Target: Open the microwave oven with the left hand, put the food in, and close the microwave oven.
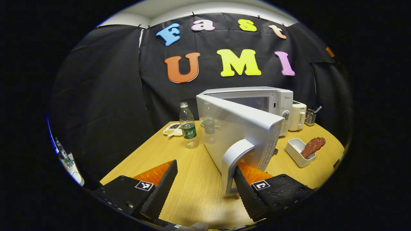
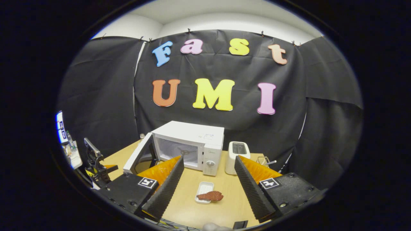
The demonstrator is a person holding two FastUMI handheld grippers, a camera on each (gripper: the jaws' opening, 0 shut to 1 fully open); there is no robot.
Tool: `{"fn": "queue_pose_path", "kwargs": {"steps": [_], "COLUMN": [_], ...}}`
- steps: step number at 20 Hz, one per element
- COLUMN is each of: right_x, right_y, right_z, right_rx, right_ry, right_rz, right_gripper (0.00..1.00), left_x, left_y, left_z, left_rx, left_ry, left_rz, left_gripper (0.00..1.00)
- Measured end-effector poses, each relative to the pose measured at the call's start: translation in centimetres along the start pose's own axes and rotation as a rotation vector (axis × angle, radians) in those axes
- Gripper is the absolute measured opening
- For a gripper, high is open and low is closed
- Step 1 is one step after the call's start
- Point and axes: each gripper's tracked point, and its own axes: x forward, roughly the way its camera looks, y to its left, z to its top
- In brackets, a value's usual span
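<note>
The white microwave stands at the back of the wooden table, its door swung partly open toward me. My left gripper is open, and the door handle sits just by its right finger, not clamped. A brown piece of food lies across a small white tray to the right of the door. In the right gripper view, the right gripper hangs open above the table, with the food and tray below and between its fingers. The microwave is beyond, with its door open to the left.
A clear water bottle and a divided dish of beans stand left of the door. A white toaster and a wire utensil holder sit right of the microwave. The left gripper shows at the table's left edge.
</note>
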Motion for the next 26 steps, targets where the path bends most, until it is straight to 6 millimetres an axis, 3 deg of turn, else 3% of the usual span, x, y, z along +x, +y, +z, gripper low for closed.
{"fn": "queue_pose_path", "kwargs": {"steps": [6, 9, 11, 14, 18, 22, 26], "right_x": [0.8, 1.1, 1.6, 2.3, 3.1, 4.1, 5.3], "right_y": [2.8, 4.1, 4.6, 5.0, 4.6, 2.8, -0.3], "right_z": [-0.2, -0.4, -0.9, -2.1, -3.1, -6.3, -12.5], "right_rx": [0.003, 0.004, 0.008, 0.000, 0.006, 0.028, 0.064], "right_ry": [0.008, 0.008, 0.017, 0.038, 0.059, 0.097, 0.184], "right_rz": [0.049, 0.069, 0.076, 0.075, 0.067, 0.053, 0.032], "right_gripper": [1.00, 1.00, 0.96, 1.00, 1.00, 1.00, 1.00], "left_x": [-1.4, -2.7, -3.2, -3.1, -3.5, -4.9, -7.2], "left_y": [2.9, 5.7, 8.6, 11.6, 12.9, 13.2, 11.8], "left_z": [-0.5, -0.6, -0.8, -1.6, -1.2, -0.4, 1.8], "left_rx": [-0.028, 0.008, 0.028, 0.009, 0.023, 0.026, 0.019], "left_ry": [0.014, 0.004, -0.001, 0.026, 0.015, 0.007, -0.013], "left_rz": [0.003, 0.058, 0.113, 0.169, 0.191, 0.199, 0.181], "left_gripper": [0.95, 0.95, 0.95, 0.95, 0.94, 0.95, 0.95]}}
